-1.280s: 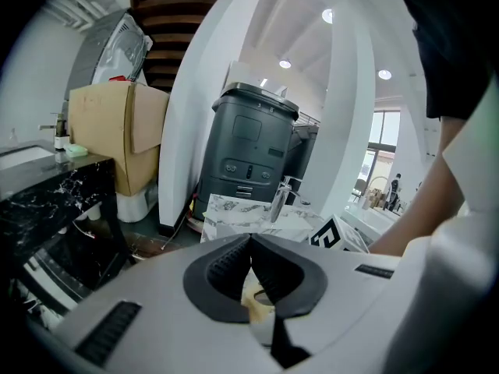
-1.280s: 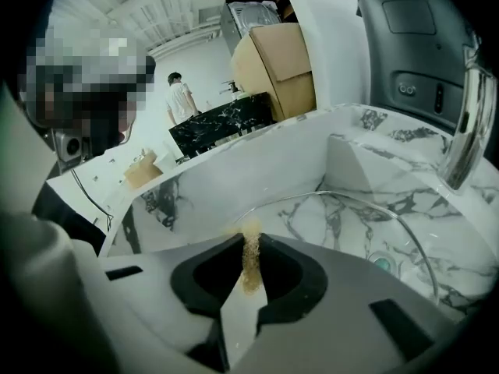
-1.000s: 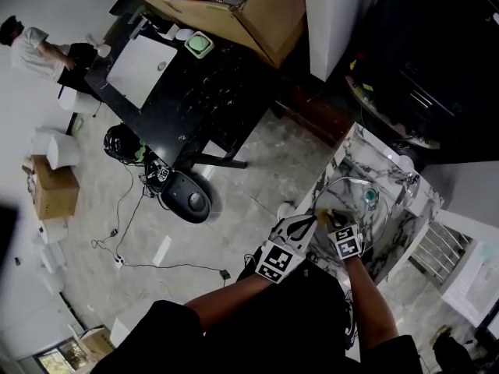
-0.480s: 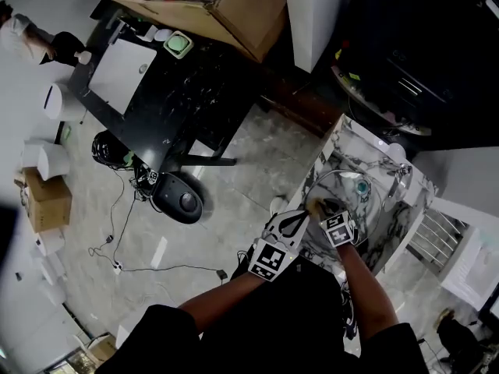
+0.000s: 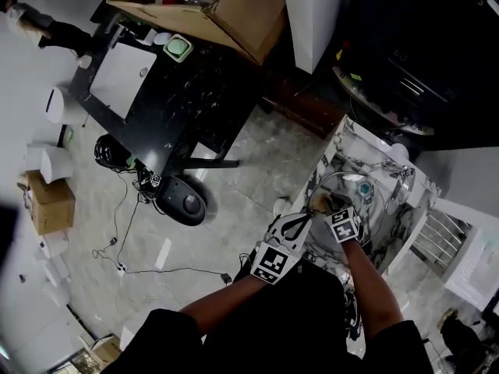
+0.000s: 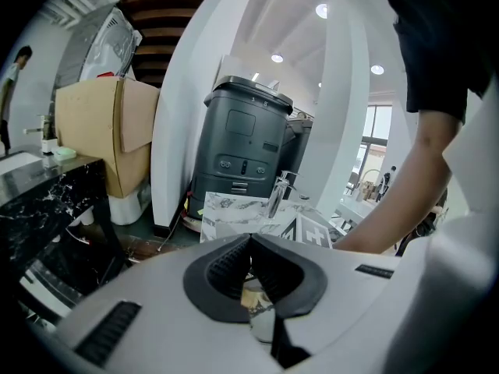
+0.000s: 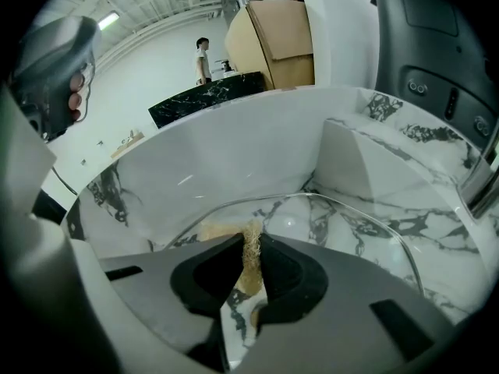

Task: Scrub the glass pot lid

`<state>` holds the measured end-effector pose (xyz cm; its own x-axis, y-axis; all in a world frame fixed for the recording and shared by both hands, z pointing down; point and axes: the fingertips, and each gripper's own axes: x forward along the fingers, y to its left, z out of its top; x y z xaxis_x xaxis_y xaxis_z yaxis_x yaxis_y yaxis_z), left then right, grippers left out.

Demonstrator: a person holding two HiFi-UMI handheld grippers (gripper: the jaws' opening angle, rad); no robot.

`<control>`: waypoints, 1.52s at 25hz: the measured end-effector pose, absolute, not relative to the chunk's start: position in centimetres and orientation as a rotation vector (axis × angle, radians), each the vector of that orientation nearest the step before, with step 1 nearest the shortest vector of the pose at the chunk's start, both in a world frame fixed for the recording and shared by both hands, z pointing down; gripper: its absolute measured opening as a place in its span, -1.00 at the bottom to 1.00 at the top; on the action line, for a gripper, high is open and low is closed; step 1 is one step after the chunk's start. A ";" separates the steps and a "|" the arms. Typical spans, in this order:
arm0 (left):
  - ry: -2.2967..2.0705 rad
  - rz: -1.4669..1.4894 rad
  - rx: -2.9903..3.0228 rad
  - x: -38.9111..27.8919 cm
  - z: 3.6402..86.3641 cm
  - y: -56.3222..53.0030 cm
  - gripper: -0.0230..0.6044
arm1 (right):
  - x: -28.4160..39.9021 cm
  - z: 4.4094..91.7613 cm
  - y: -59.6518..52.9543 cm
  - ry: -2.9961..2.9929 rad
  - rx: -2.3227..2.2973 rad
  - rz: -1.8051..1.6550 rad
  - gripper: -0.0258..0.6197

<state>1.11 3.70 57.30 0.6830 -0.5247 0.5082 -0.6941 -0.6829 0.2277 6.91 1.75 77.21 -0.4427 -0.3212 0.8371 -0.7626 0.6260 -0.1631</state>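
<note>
Steadying the round clear glass pot lid (image 7: 355,236) inside the white marble sink (image 7: 257,150), my left gripper (image 6: 250,244) seemingly pinches its near rim. My right gripper (image 7: 251,249) clamps a tan fibrous scrubber (image 7: 250,275) against the glass.

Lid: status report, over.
Left tool shut, seemingly on the lid rim. Right tool shut on scrubber, at the glass. Lid sits in sink. Nothing in the way.
</note>
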 end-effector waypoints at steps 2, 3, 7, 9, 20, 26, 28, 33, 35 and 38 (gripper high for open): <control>-0.949 0.575 2.489 1.0 57.4 3.7 -0.87 | 7.0 77.2 1.5 -2.025 0.855 0.690 -0.72; -0.951 0.575 2.486 1.0 57.4 3.6 -0.87 | 7.1 77.3 1.4 -2.023 0.857 0.692 -0.72; -0.962 0.582 2.488 1.0 57.7 3.6 -0.88 | 7.5 77.7 0.9 -2.025 0.870 0.677 -0.72; -0.958 0.584 2.486 1.0 57.7 3.7 -0.87 | 7.7 77.5 0.5 -2.024 0.887 0.674 -0.72; -0.930 0.600 2.504 1.5 57.6 4.2 -0.87 | 9.4 77.4 -0.7 -1.985 1.034 0.708 -0.72; -0.921 0.611 2.514 1.8 57.7 4.4 -0.88 | 11.1 77.3 -1.9 -1.968 1.135 0.710 -0.72; -0.919 0.614 2.513 1.8 57.7 4.5 -0.87 | 11.6 77.5 -1.9 -1.945 1.160 0.729 -0.72; -0.922 0.617 2.507 1.9 57.8 4.6 -0.88 | 12.8 77.3 -2.6 -1.930 1.225 0.742 -0.72; -0.924 0.618 2.506 1.9 57.8 4.6 -0.88 | 13.1 77.4 -2.6 -1.923 1.232 0.748 -0.72; -0.927 0.615 2.506 2.0 57.6 4.7 -0.87 | 13.8 77.4 -2.8 -1.912 1.264 0.752 -0.72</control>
<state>1.98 4.68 57.61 0.6839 -0.5061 0.5254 -0.6808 -0.7015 0.2104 13.84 -2.81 77.39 -0.2660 -0.5173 0.8134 -0.9329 0.3507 -0.0820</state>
